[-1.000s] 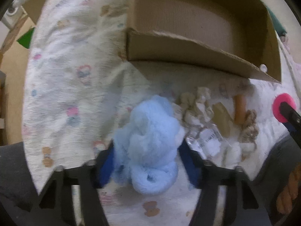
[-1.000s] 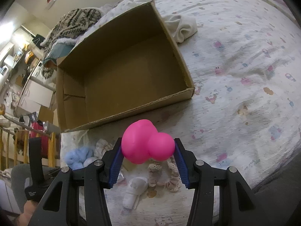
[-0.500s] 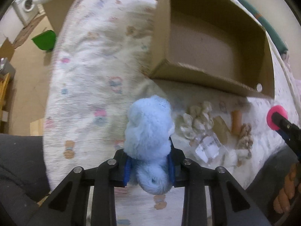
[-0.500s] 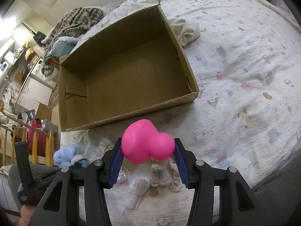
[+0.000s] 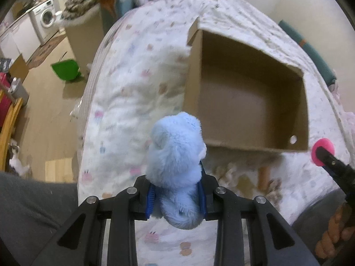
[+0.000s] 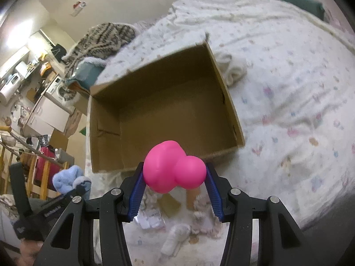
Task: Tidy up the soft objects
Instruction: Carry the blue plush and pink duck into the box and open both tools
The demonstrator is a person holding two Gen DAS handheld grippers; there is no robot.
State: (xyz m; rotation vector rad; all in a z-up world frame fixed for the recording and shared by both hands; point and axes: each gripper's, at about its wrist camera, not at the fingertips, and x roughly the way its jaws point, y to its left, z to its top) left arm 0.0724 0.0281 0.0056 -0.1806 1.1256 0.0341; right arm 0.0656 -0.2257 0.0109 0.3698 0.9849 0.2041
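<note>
My left gripper is shut on a fluffy light-blue plush toy and holds it above the bed, just left of the near corner of an open cardboard box. My right gripper is shut on a smooth pink squishy toy, held in front of the box's near wall. The box is empty inside. The pink toy and the blue plush each show in the other wrist view.
Several small soft items lie on the patterned bedspread under the grippers: beige scrunchies, a white roll, a packet, an orange piece. A white cloth lies right of the box. The bed edge and floor with a green bin are left.
My left gripper closed on the blue plush, lifted it off the bed and tilted up towards the box. My right gripper moved closer to the box with the pink toy.
</note>
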